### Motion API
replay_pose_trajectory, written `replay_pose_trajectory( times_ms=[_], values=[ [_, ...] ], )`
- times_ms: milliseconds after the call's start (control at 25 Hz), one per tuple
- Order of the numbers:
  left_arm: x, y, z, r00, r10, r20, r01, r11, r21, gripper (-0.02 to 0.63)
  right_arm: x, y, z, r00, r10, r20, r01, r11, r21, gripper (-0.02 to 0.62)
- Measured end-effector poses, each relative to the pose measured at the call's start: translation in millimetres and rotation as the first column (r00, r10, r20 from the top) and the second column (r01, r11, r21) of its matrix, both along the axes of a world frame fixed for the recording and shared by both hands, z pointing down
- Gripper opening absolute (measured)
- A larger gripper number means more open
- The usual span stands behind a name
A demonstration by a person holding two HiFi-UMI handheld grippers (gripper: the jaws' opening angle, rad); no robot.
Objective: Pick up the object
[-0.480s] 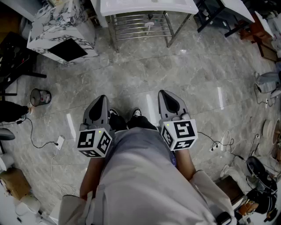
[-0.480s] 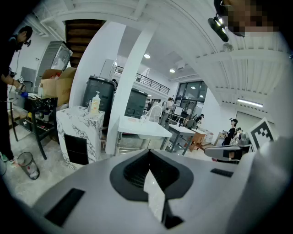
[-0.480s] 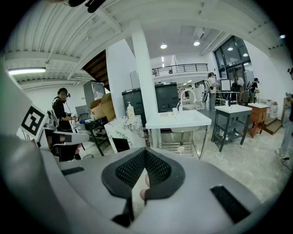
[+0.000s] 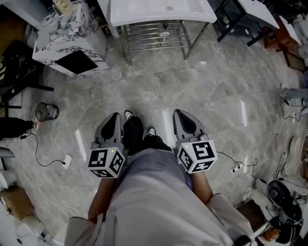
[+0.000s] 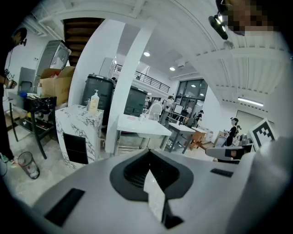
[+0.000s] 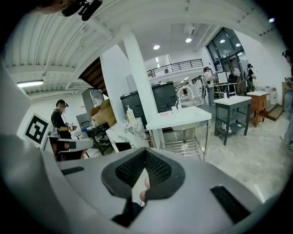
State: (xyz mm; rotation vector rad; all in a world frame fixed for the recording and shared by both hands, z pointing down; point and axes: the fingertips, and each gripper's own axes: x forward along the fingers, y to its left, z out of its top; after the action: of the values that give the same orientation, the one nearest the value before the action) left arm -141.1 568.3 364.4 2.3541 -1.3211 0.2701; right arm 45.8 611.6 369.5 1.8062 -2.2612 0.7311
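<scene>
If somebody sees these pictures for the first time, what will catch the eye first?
First come the two grey grippers, each with a black-and-white marker cube: the left gripper and the right gripper, both shut and empty, side by side above the marble floor. Ahead of them stands a white table with a metal rack under it, and a marbled cabinet stands to its left.

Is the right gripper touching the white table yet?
Apart. The head view shows the right gripper well short of the white table, with a stretch of floor between them.
</scene>
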Motion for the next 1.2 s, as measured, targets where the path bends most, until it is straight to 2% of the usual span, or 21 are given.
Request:
replay_pose_trajectory(
  times_ms=[240,440,720,1000,1200],
  values=[
    [5.6,-17.7,4.5,1.0,0.018,-0.013,-0.018,1.0,-0.017,0.003,-5.9,-16.3,1.0,0.999,-0.032,-0.026,0.031,0.999,-0.017,0.009],
    [18.6,-51.2,2.5,0.999,0.042,-0.035,-0.042,0.999,-0.017,0.003,-7.8,-48.8,-3.5,0.998,-0.043,-0.04,0.043,0.999,-0.021,0.009],
    [25.7,-104.2,3.9,0.998,0.051,-0.043,-0.053,0.998,-0.028,0.003,-15.7,-106.8,-5.9,0.992,-0.094,-0.08,0.094,0.996,0.0,0.009],
    [22.3,-175.5,1.3,0.997,0.056,-0.044,-0.057,0.998,-0.04,0.003,-33.5,-181.2,-16.0,0.985,-0.155,-0.072,0.155,0.988,-0.003,0.009],
    [25.1,-222.5,-8.4,0.997,0.064,-0.052,-0.066,0.997,-0.037,0.003,-31.5,-229.7,-18.6,0.99,-0.134,-0.042,0.133,0.991,-0.031,0.009]
  ],
)
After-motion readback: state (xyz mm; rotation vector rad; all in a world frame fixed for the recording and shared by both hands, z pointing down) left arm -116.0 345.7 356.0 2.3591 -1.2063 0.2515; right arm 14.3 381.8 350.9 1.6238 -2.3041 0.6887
